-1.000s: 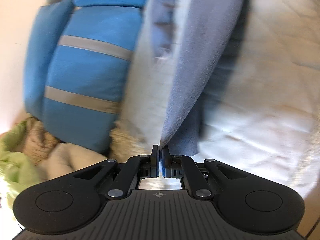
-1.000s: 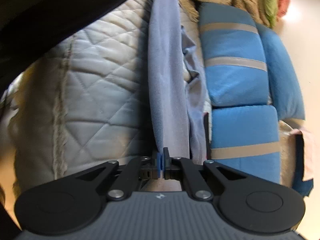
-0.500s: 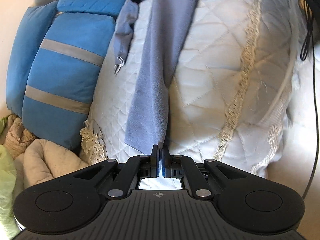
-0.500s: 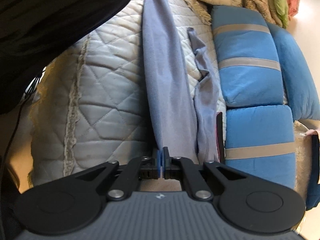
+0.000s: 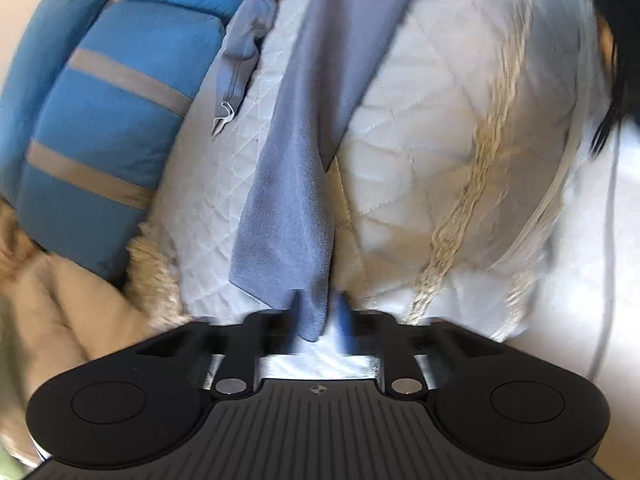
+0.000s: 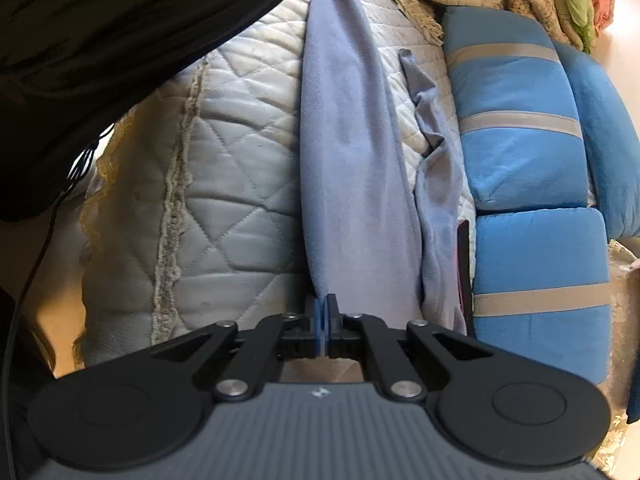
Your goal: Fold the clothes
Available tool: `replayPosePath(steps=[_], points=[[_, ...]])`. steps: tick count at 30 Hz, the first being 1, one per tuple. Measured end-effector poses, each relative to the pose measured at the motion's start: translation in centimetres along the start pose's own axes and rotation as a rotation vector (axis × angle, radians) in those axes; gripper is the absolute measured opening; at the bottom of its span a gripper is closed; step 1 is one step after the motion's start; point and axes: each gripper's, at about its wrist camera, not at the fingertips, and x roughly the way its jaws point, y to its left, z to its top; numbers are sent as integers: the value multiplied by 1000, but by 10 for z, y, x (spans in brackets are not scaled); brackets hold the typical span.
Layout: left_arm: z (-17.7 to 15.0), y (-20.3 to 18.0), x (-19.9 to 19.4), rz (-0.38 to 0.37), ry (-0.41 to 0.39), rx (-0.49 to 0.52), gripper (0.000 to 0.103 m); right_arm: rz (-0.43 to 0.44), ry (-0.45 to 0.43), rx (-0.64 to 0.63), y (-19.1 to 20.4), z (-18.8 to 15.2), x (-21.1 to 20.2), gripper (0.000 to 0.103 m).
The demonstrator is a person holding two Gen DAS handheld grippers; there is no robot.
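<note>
Left wrist view: left tongs stand parted, a garment corner loose between them. Right tongs pinch its other end. It stretches, doubled lengthwise, over the quilt; further folds likely remain.

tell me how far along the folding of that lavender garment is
Done: the lavender garment lies in a long narrow strip on the white quilt. In hand: the right gripper is shut on one end, while the left gripper has its fingers apart with the other end lying loose between them. Left: it is not yet a compact fold, and a loose sleeve-like flap trails beside it.
</note>
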Motion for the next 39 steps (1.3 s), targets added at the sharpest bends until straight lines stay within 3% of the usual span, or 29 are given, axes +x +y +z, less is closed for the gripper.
replayPosePath(steps=[1, 2, 4, 6, 8, 12, 14, 16, 22, 24, 26, 27, 30, 31, 34, 39], points=[[-1, 10, -5, -34, -13, -38, 61, -2, -2, -1, 2, 0, 1, 24], [-1, 23, -10, -44, -35, -87, 70, -5, -8, 2, 2, 1, 0, 29], [-1, 49, -18, -54, -76, -183, 71, -11, -25, 18, 3, 3, -2, 44], [1, 71, -17, -10, -100, -258, 71, -17, -43, 34, 3, 4, -4, 79], [6, 88, -7, 9, -100, -292, 71, -24, -60, 50, 3, 6, -7, 89], [17, 109, 32, -31, -51, -289, 67, -36, -95, 83, 3, 9, -11, 96], [17, 114, 49, -83, -22, -292, 56, -42, -113, 99, 3, 10, -14, 97], [17, 119, 63, -139, -3, -308, 51, -51, -117, 96, 6, 10, -16, 98], [0, 136, 73, -302, -29, -463, 47, -83, -115, 66, 16, 8, -22, 101], [-2, 137, 77, -335, -32, -486, 42, -90, -111, 56, 18, 6, -21, 101], [-1, 135, 80, -365, -38, -502, 27, -100, -107, 48, 19, 4, -19, 101], [-1, 134, 81, -377, -42, -513, 26, -102, -107, 50, 19, 3, -19, 101], [-3, 133, 86, -394, -43, -583, 18, -112, -112, 62, 17, 3, -18, 101], [-3, 133, 85, -402, -44, -596, 10, -118, -114, 64, 16, 3, -19, 101], [4, 127, 79, -379, -51, -536, 5, -138, -117, 67, 16, 3, -20, 101], [11, 138, 72, -237, -51, -472, 5, -159, -112, 79, 13, 0, -24, 102]])
